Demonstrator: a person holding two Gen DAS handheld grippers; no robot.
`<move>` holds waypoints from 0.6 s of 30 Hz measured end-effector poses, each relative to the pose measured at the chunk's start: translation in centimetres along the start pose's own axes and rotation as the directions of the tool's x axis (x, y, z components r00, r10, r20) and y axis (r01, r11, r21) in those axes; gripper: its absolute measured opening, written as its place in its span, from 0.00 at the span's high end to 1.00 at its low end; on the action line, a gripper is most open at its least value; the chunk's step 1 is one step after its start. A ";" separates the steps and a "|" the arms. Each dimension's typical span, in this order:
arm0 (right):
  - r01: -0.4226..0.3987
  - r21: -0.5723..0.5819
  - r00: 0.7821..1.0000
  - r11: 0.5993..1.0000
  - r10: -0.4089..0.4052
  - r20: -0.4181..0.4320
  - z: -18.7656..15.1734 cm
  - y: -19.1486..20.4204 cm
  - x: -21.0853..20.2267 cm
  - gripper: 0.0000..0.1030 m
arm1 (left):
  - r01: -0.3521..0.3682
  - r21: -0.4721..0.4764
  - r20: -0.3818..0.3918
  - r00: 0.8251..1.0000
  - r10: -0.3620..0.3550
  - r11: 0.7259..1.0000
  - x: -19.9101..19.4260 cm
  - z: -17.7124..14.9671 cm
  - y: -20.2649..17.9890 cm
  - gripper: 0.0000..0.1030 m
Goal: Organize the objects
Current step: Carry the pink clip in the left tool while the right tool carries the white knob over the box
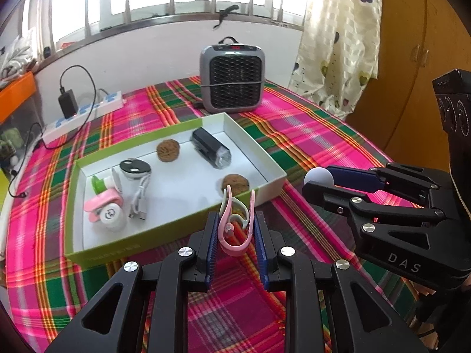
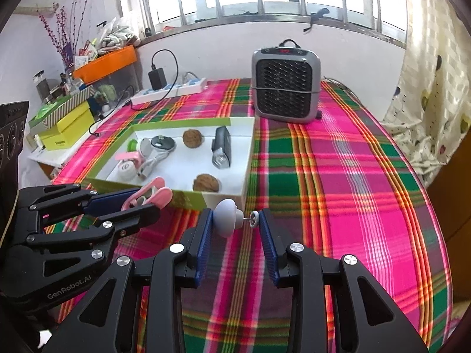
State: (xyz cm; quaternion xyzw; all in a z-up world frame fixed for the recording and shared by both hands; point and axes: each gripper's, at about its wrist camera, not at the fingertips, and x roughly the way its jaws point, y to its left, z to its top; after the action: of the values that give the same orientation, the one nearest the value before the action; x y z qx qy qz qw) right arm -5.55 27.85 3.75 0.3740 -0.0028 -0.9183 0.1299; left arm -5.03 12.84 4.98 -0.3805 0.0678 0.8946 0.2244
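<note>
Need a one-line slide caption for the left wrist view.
Left tool grips a pink clip near the green box; right tool holds a white knob.

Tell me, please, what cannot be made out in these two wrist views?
- Heater display: red digits too small and blurred in both views.
- Green box front-wall lettering: too small, left wrist view.
- Pink clip: its base is hidden between the left gripper's jaws.
- Near walnut: partly covered by that clip, left wrist view.
- White knob in the right gripper: what it belongs to is unclear.
</note>
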 end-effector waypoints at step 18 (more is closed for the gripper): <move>-0.044 -0.053 0.999 0.998 0.045 0.010 3.1 1.7 2.1 0.68 | -0.051 -0.072 0.011 0.999 0.052 0.996 0.4 0.4 3.6 0.80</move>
State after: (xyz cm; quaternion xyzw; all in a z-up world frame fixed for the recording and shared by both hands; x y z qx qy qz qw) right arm -8.68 25.44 4.68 0.3651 0.0126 -0.9170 0.1602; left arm -7.19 9.89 4.77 -0.3805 0.0440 0.9044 0.1880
